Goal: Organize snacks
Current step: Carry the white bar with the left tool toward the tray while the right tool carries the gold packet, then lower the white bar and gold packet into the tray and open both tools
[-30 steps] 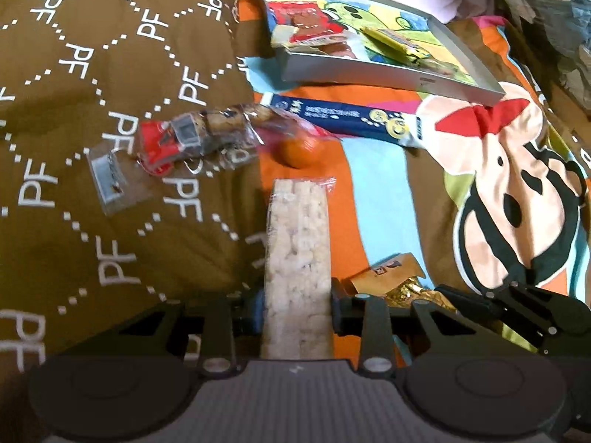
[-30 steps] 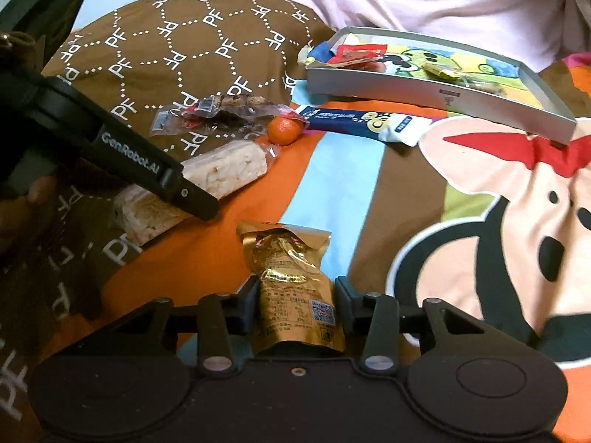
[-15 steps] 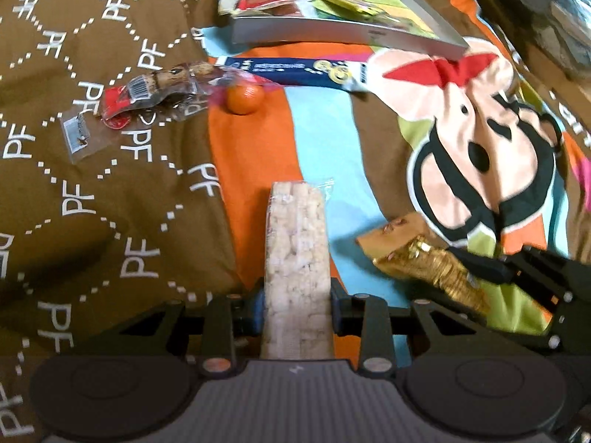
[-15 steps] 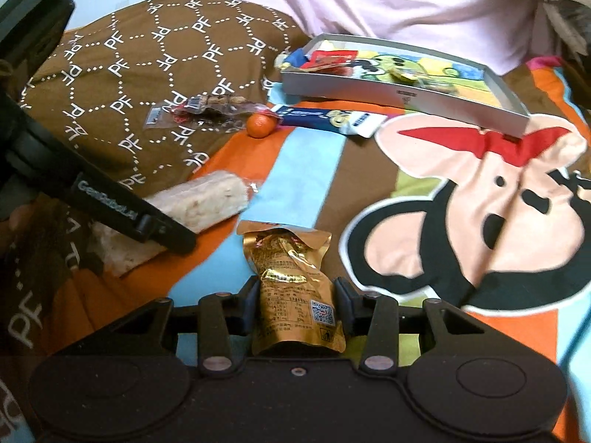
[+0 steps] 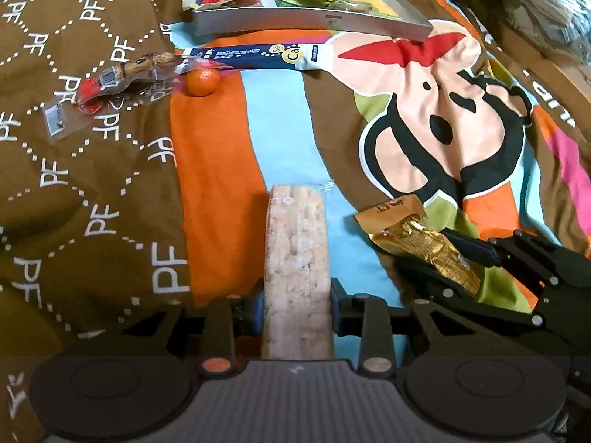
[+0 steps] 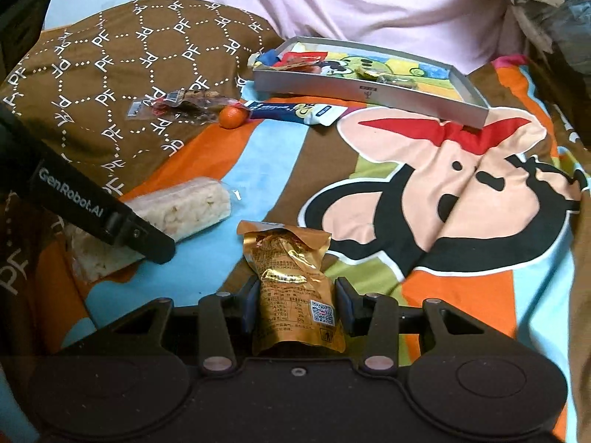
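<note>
- Surface: a bed. Brown pillow printed with white "PF" lattice lies at left; a cartoon monkey bedspread in orange, blue and brown covers the rest.
- On the pillow edge: a clear snack wrapper, with a small orange just beside it.
- My left gripper clamps a puffed rice bar, held above the blue stripe.
- My right gripper clamps a gold pouch.
- Far side: a blue sachet lies before a grey tray holding several packets.
- Behind: pink bedding.
</note>
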`<state>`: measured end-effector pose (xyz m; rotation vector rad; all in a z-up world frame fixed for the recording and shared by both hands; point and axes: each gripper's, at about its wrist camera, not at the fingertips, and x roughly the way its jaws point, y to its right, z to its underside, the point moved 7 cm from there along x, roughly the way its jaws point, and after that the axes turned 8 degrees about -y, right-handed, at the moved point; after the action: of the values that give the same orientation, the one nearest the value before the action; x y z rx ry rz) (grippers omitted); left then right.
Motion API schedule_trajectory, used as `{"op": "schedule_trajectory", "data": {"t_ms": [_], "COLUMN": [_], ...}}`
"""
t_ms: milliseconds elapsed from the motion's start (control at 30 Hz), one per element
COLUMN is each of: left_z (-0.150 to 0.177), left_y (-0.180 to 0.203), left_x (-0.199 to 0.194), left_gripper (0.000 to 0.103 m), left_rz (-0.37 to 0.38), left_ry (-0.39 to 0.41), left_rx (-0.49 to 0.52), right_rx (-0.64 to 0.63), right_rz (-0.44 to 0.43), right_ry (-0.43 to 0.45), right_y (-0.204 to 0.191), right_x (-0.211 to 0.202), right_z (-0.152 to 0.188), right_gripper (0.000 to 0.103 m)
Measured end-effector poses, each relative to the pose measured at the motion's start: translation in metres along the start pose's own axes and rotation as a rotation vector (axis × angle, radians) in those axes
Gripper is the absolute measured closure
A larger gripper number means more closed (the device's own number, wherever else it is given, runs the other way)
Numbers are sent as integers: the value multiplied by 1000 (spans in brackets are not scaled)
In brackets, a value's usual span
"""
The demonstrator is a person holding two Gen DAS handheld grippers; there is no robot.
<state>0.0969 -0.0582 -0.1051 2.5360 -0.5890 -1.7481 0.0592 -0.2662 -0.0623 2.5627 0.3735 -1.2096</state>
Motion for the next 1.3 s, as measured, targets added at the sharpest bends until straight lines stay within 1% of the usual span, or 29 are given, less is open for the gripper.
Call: {"op": "schedule_trajectory", "data": {"t_ms": [133, 167, 267, 367, 567, 767, 900, 1000, 1100, 1300], "left_z": [1, 1, 1, 1, -6, -18, -28, -41, -62, -124], "left_y": [9, 11, 14, 14, 14, 13, 11, 13, 14, 4], "left_x": [0, 0, 1, -3, -14, -23, -30, -36, -40, -47], "left_gripper": [67, 67, 67, 67, 67, 67, 67, 67, 67, 67], "left_rz": [96, 104, 97, 105, 107, 62, 60, 44, -16, -46], "left_ry": [-8, -9, 0, 15, 78, 147, 203, 257, 321, 420], "left_rx": [1, -1, 5, 1, 0, 34, 32, 34, 67, -4], "right_rx": [-26, -36, -77, -111, -143, -107, -119, -131, -127, -115], "right_rz": [33, 48, 110, 152, 182, 203, 228, 253, 259, 287], "right_ry": [15, 21, 42, 72, 124, 164, 208, 243, 270, 319], "right_y": [3, 4, 6, 8, 10, 17, 23, 33, 49, 94], "right_x": [-4, -5, -10, -15, -22, -30, -37, -40, -44, -43], "right_z": [-2, -3, -6, -11, -23, -37, -51, -68, -88, -136], "right_gripper": [59, 59, 59, 59, 59, 59, 59, 58, 58, 58]}}
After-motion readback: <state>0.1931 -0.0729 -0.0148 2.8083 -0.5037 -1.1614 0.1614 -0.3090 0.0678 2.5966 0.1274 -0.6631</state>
